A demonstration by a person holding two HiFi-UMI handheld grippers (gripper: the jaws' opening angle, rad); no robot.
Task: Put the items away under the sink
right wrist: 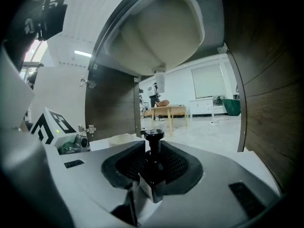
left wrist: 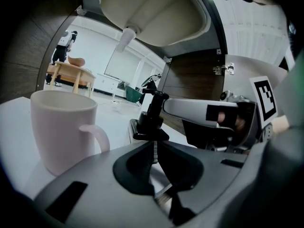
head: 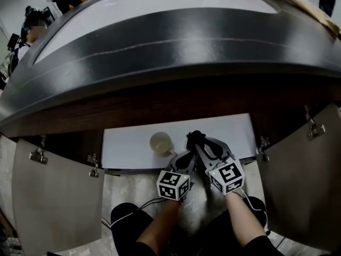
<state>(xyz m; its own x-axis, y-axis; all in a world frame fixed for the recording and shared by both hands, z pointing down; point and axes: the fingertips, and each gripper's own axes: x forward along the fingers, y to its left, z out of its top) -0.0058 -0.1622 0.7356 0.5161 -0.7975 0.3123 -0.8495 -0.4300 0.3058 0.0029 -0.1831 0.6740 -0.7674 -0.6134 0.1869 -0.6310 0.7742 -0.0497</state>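
1. While my right gripper (right wrist: 153, 152) is clenched on the small dark bottle (right wrist: 153, 177), the bottle stands upright just right of the mug (left wrist: 61, 129). I cannot tell whether its base touches the white shelf (head: 128, 143) that carries the mug.
2. Handling, as judged: light, rigid, probably glass or hard plastic, with smooth sides that could slip. A knock against the mug could chip either one.
3. Best hold, as judged: across the body below the neck, where my pads sit now. The narrow neck and cap offer too little surface.
4. Appearance: near-black body, slim neck, flat round black cap. One lower face looks paler, possibly a label.
5. My left gripper (left wrist: 153, 151) has its jaws together with nothing between them. It sits right of the mug, on my side of it.
6. Mug: pale, upright, empty as far as I can see, handle turned toward the bottle. The sink basin (right wrist: 161, 32) hangs above the mug.
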